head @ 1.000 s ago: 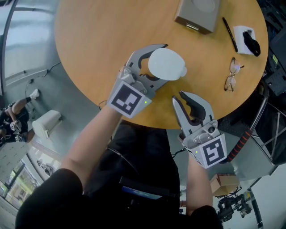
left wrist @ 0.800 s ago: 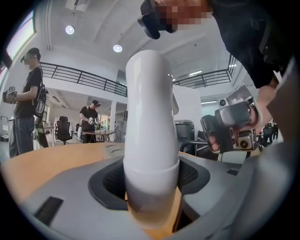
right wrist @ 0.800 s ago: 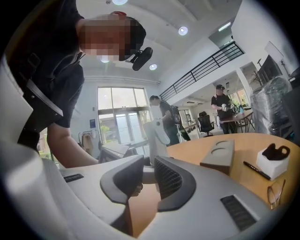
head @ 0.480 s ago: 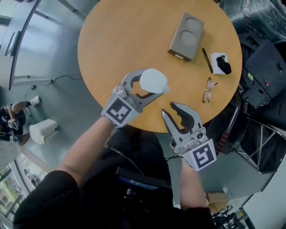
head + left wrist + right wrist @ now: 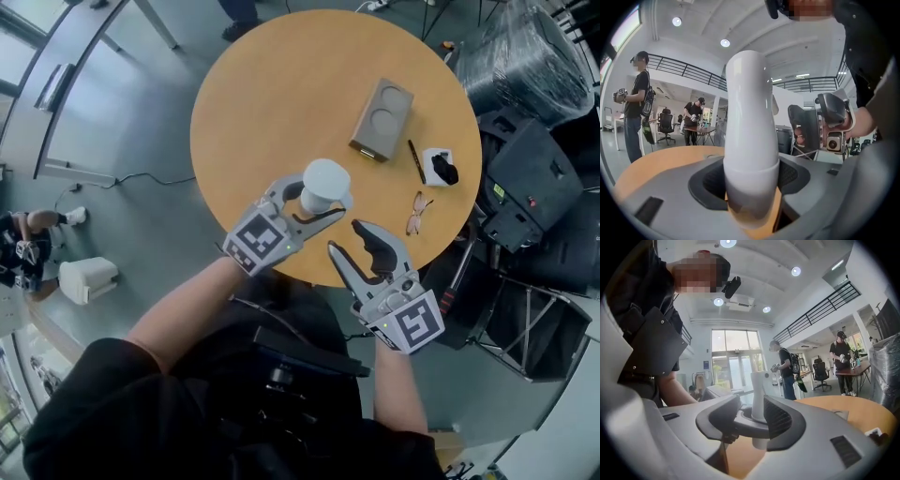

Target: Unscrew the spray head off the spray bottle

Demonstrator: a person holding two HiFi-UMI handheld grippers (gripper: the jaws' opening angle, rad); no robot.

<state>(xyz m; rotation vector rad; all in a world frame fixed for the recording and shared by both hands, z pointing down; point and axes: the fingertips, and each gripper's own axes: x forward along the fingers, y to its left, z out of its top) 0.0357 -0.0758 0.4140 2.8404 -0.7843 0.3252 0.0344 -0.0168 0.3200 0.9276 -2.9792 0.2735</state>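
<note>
A white spray bottle [image 5: 324,184] with its white spray head on top stands over the round wooden table [image 5: 281,84] near its front edge. My left gripper [image 5: 325,195] is shut on the bottle's body [image 5: 750,140], whose lower part sits between the pads. My right gripper [image 5: 344,238] hangs just right of the bottle, off the table's edge, and does not touch it. Its jaws are opening with nothing between them. In the right gripper view the bottle [image 5: 758,394] shows beyond the jaws [image 5: 752,420]. The right gripper [image 5: 828,127] also appears in the left gripper view.
A grey box [image 5: 382,118] with two round recesses, a black pen [image 5: 415,161], glasses [image 5: 415,214] and a white pad with a black object [image 5: 439,167] lie on the table's right side. Black cases [image 5: 525,187] stand to the right. People stand in the background [image 5: 637,103].
The right gripper's jaws have spread wider. The head view has pulled back, showing more of the table. The left gripper still holds the bottle.
</note>
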